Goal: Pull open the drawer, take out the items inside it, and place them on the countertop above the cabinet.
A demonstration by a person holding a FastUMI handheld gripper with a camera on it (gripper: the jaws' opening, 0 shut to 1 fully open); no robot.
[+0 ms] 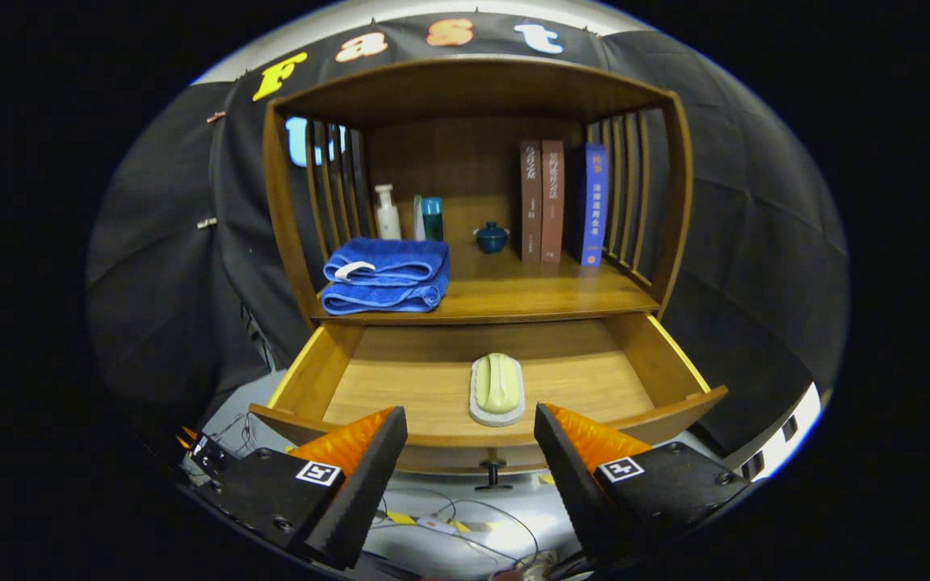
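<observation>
Gripper view: gripper [471, 452] fingers spread wide apart, holding nothing, parked just short of the drawer front. Drawer [312, 375] is pulled open; its knob [494, 476] sits at 6 o'clock from the item, between the fingers. Only thing inside looks like a pale green soap bar on a whitish dish [497, 389], near the front edge, dead ahead between the fingertips. My guess: rigid, light, soap likely slick and loose on the dish, so pinch the dish across its narrow width and keep it level. Countertop [529, 294] above has a bare patch at 12 o'clock from the soap; folded blue towel [386, 276] at 10 o'clock, bottles [388, 211], a small blue lidded jar [492, 236] and three upright books [562, 202] behind. Book spines carry writing, too small to read. Square marker tags sit on both finger mounts.
</observation>
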